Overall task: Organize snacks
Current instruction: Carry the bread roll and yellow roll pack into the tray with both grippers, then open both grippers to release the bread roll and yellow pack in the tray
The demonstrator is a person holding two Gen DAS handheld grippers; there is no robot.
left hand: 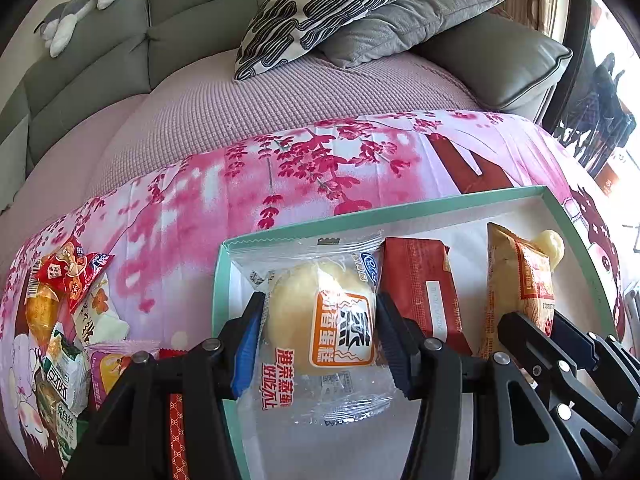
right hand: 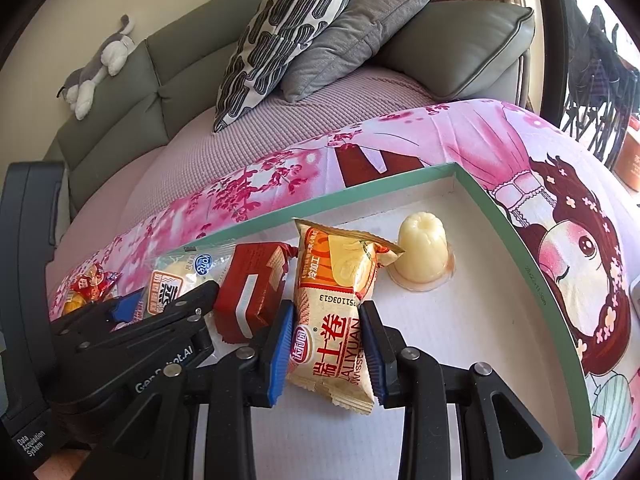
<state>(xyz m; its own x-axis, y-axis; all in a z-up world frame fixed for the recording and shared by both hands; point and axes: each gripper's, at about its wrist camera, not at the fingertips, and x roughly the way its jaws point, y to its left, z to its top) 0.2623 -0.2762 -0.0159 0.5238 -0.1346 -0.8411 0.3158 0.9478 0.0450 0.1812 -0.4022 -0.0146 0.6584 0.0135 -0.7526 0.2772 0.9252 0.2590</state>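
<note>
- Left gripper [left hand: 320, 334]: jaws part-way open, clamped on the cake pack [left hand: 320, 320], one pad on each side of the round cake. The pack sits at the tray's [left hand: 400, 210] left end, its top seal at 12 o'clock from the jaws and its clear tail at 6, back toward the camera.
- Cake pack's long axis runs 12–6, in line with the gripper; the jaws pinch across the short width.
- Right gripper [right hand: 326, 344]: jaws as narrow as they go, holding the roll pack [right hand: 340, 304] near its lower end. The pack stands out toward 12 o'clock, long axis in line with the jaws, top seal tilted slightly toward 1.
- In the tray, seen from the right wrist: red pack [right hand: 252, 288] at 10 o'clock of the right jaws, just beside the roll pack; jelly cup [right hand: 422, 254] at 1 o'clock, just past the roll pack's top corner.
- Both grippers pitch steeply down into the tray, side by side, left one at 9 o'clock of the right.
- Loose snack pile [left hand: 64, 320] lies on the floral cloth [left hand: 280, 184] outside the tray, at 9 o'clock of the left jaws; left hand is the nearer one.
- Judgement: both packs look low in the tray, so letting go comes next; bare tray floor remains at 3 o'clock of the right jaws.
</note>
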